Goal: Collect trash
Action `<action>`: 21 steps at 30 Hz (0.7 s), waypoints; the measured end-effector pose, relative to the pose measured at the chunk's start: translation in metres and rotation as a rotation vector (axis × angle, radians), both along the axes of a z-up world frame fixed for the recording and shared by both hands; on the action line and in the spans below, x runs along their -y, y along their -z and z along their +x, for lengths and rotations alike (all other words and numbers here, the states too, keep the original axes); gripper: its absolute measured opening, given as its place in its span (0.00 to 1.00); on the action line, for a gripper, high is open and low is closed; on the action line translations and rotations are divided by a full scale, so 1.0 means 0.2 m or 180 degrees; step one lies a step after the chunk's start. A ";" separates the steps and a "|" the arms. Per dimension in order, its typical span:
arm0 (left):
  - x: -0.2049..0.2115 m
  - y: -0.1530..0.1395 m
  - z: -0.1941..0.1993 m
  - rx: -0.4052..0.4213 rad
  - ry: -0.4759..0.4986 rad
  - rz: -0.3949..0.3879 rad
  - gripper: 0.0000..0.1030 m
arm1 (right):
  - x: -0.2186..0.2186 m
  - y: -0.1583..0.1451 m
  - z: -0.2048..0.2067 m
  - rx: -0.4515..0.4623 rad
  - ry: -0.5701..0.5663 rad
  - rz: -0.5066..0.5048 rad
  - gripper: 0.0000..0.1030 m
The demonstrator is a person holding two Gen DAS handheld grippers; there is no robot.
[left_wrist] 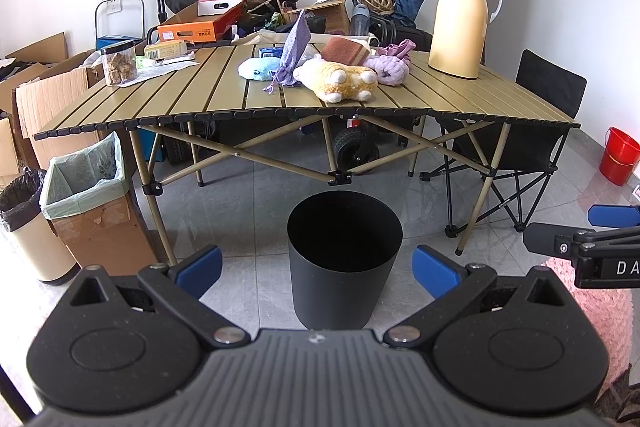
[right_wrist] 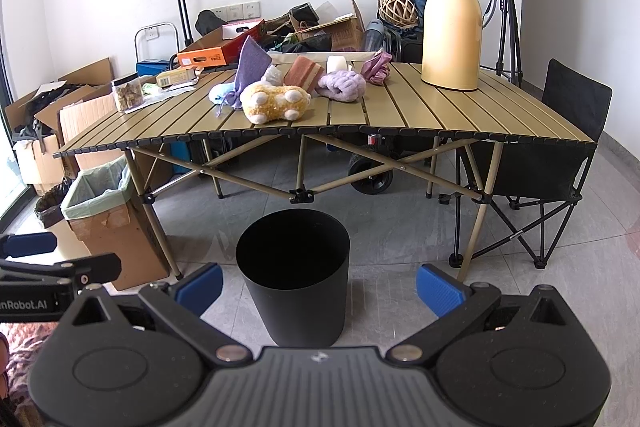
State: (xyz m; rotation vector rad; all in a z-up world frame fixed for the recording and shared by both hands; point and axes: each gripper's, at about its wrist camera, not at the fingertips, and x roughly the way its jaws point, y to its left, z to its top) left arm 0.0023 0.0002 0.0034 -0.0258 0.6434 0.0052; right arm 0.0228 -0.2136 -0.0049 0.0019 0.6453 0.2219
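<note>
**A:** White-walled room, grey tile floor, boxes piled along the back wall. A slatted table [left_wrist: 192, 95] is seen ahead, with a black bin [left_wrist: 344, 259] stood on the floor just in front of it. What's actually meant to be picked up?

**B:** Hard to tell. Nothing obviously trashy is shown. On the table, 3 plush toys [left_wrist: 338, 79] are clustered mid-top, a purple pouch [left_wrist: 294, 47] is propped among them, a jar [left_wrist: 118, 61] and some papers [left_wrist: 168, 65] are left at the far-left end, a thermos [left_wrist: 460, 19] at the right.

**A:** Grippers?

**B:** Left gripper [left_wrist: 318, 267] and right gripper [right_wrist: 319, 285] are both held with jaws spread wide, nothing between them. Both are kept low and well back from the table, side by side, aimed at the bin.

**A:** So which one's closer?

**B:** Papers lie up and left, so the left one would probably be favoured. The bin opening is faced upward, directly ahead, so a straight drop could be expected. A lined box [left_wrist: 90, 195] is also parked by the left table leg.
</note>
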 end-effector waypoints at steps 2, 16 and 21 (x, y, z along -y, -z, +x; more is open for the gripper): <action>-0.01 0.00 0.01 0.0007 -0.0016 -0.0005 1.00 | 0.00 0.00 0.01 0.0010 0.0000 0.0003 1.00; -0.10 -0.01 0.16 0.0071 -0.0036 -0.0043 1.00 | -0.06 0.02 0.17 0.0072 -0.0100 -0.0062 1.00; -0.12 -0.02 0.27 0.0132 -0.0045 -0.0029 1.00 | -0.08 0.03 0.26 0.0093 -0.0129 -0.0056 1.00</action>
